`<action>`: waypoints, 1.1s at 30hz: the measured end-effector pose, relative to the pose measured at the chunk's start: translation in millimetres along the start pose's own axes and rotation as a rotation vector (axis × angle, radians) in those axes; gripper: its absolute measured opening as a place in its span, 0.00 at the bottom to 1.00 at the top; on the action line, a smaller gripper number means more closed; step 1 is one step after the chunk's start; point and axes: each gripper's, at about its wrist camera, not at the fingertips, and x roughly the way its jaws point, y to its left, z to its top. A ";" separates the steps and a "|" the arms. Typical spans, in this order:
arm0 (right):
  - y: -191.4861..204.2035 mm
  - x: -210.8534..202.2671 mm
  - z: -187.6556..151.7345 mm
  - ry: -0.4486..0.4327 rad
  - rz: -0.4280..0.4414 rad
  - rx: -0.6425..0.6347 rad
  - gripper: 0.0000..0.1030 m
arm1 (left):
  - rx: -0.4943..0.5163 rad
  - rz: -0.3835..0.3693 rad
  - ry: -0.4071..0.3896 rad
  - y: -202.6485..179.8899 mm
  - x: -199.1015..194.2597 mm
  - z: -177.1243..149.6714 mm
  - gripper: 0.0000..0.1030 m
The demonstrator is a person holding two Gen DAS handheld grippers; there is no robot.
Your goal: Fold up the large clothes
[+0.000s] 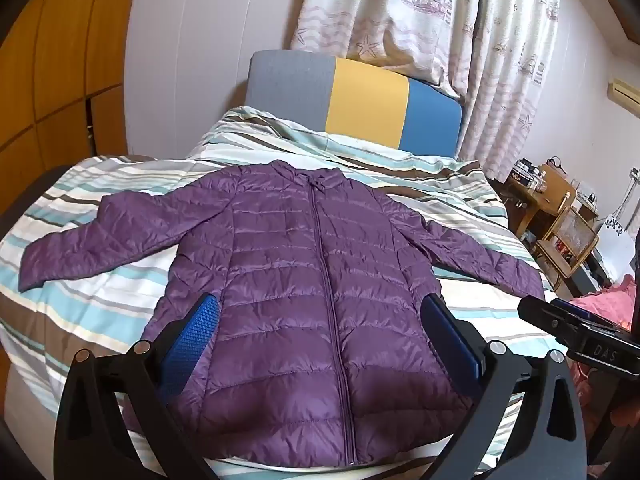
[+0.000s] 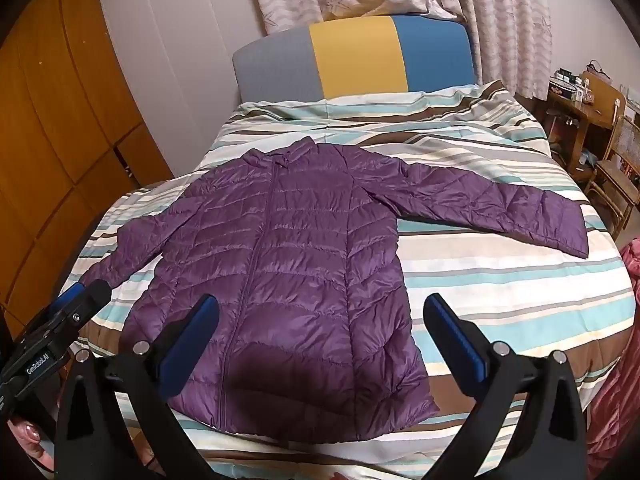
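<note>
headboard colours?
Headboard: grey, yellow and blue vertical panels. Clearest in the right wrist view.

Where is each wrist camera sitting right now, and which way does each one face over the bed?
Left wrist: above the foot of the bed, facing the headboard over the purple puffer jacket; the open left gripper frames its hem, and the right gripper pokes in at right.
Right wrist: further right, same heading, over the jacket's hem and striped duvet; its own fingers stand open, the left gripper shows at far left with a hand.
Shared: jacket, duvet, headboard, curtain.
</note>
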 end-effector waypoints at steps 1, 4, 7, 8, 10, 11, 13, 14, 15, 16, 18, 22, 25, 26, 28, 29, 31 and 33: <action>-0.4 0.7 0.2 0.007 0.008 0.005 0.98 | 0.002 -0.001 0.000 0.1 0.2 0.1 0.97; 0.5 0.8 0.4 0.004 0.010 -0.001 0.98 | 0.003 -0.002 0.002 2.3 1.1 0.6 0.97; -0.1 1.6 0.7 0.009 0.009 0.006 0.98 | 0.011 0.002 0.001 -0.2 0.5 0.2 0.97; -0.1 1.6 0.8 0.010 0.009 0.006 0.98 | 0.010 0.000 0.001 -2.3 0.4 -1.6 0.97; 0.2 1.3 0.8 0.010 0.010 0.005 0.98 | 0.008 0.000 0.002 -2.5 1.7 -1.4 0.97; 0.4 1.0 0.8 0.009 0.010 0.005 0.98 | 0.010 -0.002 0.002 -2.4 2.1 -1.8 0.97; 0.9 0.3 0.7 0.008 0.010 0.004 0.98 | 0.010 -0.002 0.005 -3.8 3.4 -3.0 0.97; -0.4 3.1 1.6 0.013 0.008 0.007 0.98 | 0.009 -0.001 0.004 -3.8 3.3 -3.3 0.97; -0.5 3.3 1.7 0.013 0.008 0.007 0.98 | 0.009 -0.003 0.005 -3.9 3.6 -3.7 0.97; -0.4 3.6 1.7 0.013 0.008 0.008 0.98 | 0.010 -0.004 0.006 -4.9 4.9 -4.4 0.97; -0.4 3.8 2.0 0.014 0.008 0.008 0.98 | 0.009 -0.001 0.006 -3.3 5.2 -5.8 0.97; -0.6 4.2 2.2 0.015 0.009 0.008 0.98 | 0.003 -0.004 0.012 -1.6 7.4 -8.9 0.97; -0.8 4.2 2.1 0.015 0.008 0.009 0.98 | 0.000 -0.006 0.013 -0.8 7.3 -8.8 0.97; -0.9 4.2 2.0 0.017 0.008 0.009 0.98 | 0.000 -0.005 0.013 -0.9 7.4 -9.4 0.97; -1.1 4.2 2.0 0.017 0.008 0.010 0.98 | 0.000 -0.006 0.014 -0.6 7.3 -8.4 0.97; -1.1 4.3 1.9 0.017 0.008 0.010 0.98 | -0.001 -0.006 0.015 -0.6 7.1 -7.9 0.97; -0.9 4.2 2.6 0.018 0.009 0.009 0.98 | -0.002 -0.006 0.016 0.0 6.3 -6.9 0.97; -0.5 2.9 4.0 0.019 0.008 0.010 0.98 | -0.003 -0.009 0.017 0.4 6.4 -7.5 0.97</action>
